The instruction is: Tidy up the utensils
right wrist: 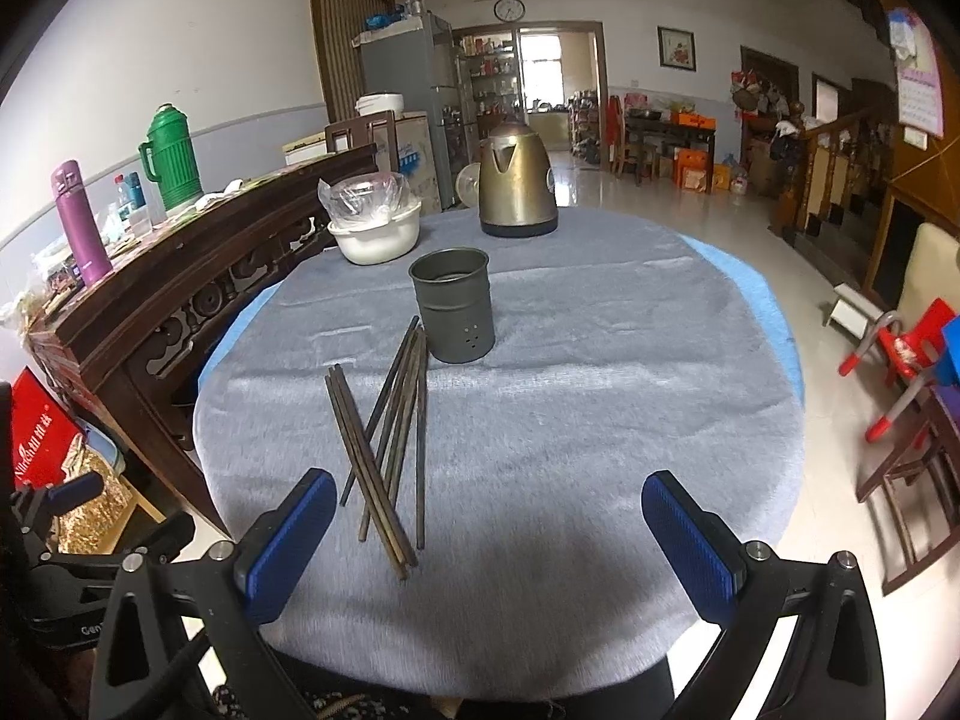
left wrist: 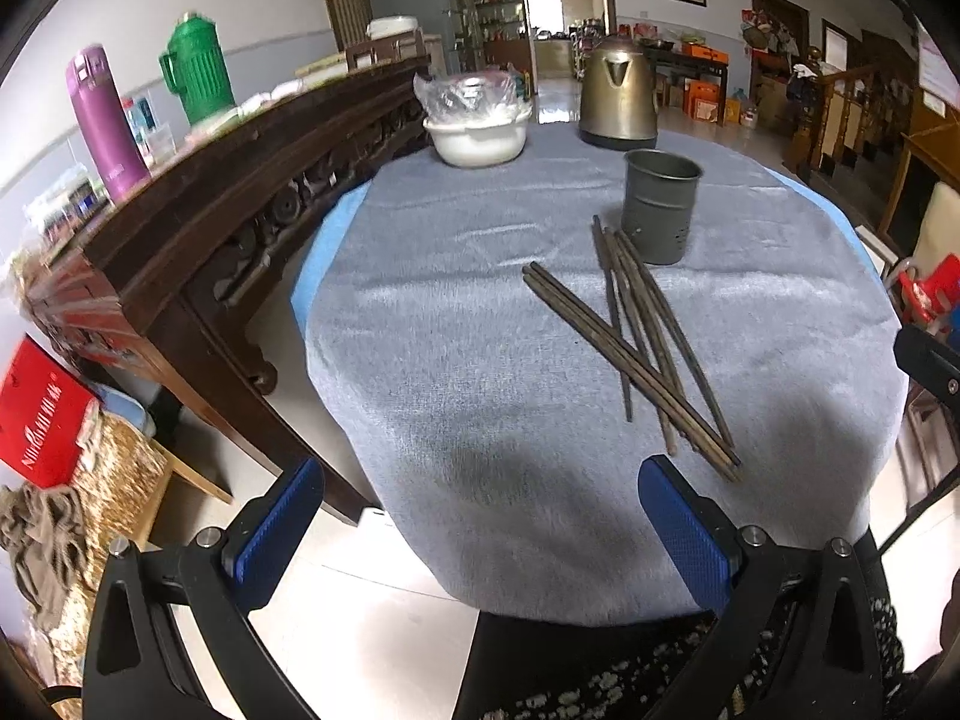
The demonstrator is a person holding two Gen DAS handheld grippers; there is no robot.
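**Chopsticks lie loose beside the metal cup, both grippers spread wide**

On the round table, covered with a grey cloth (right wrist: 600, 420), a bundle of dark chopsticks (right wrist: 390, 432) lies flat in a loose, crossed pile. Their far ends come close to the grey metal cup (right wrist: 454, 312), which stands upright just behind them; its lower wall has small holes. In the left wrist view the chopsticks (left wrist: 642, 342) and the cup (left wrist: 659, 207) are to the right of centre.

The left gripper (left wrist: 480, 534) has its blue pads far apart and holds nothing — the right pad is near the closest chopstick tips, not touching them. The right gripper (right wrist: 489, 546) is spread wide too, empty, with the chopstick ends just beside its left pad.

Farther back stand a brass-coloured kettle (right wrist: 516, 186) and a white bowl (right wrist: 375, 234) with a plastic bag in it.
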